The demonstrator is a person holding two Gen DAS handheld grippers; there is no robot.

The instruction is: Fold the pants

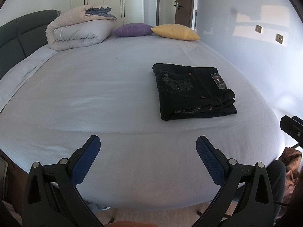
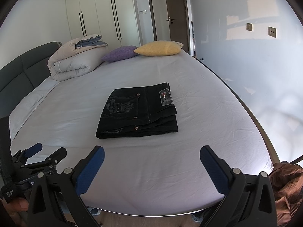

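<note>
Black pants (image 1: 193,90) lie folded into a compact rectangle on the pale bed sheet (image 1: 94,94), a back pocket and a waist label facing up. In the right wrist view the same folded pants (image 2: 139,111) sit near the middle of the bed. My left gripper (image 1: 147,145) is open, held over the near edge of the bed, well short of the pants and left of them. My right gripper (image 2: 152,155) is open too, hovering at the near edge directly in front of the pants. Neither holds anything. The left gripper (image 2: 45,151) also shows at the lower left of the right wrist view.
A rolled duvet (image 1: 79,32), a purple cushion (image 1: 132,29) and a yellow cushion (image 1: 176,31) rest at the far end. A dark headboard (image 1: 20,36) runs along the left. A wall (image 1: 255,56) borders the right side. Brown fabric (image 2: 286,187) lies off the bed's near right corner.
</note>
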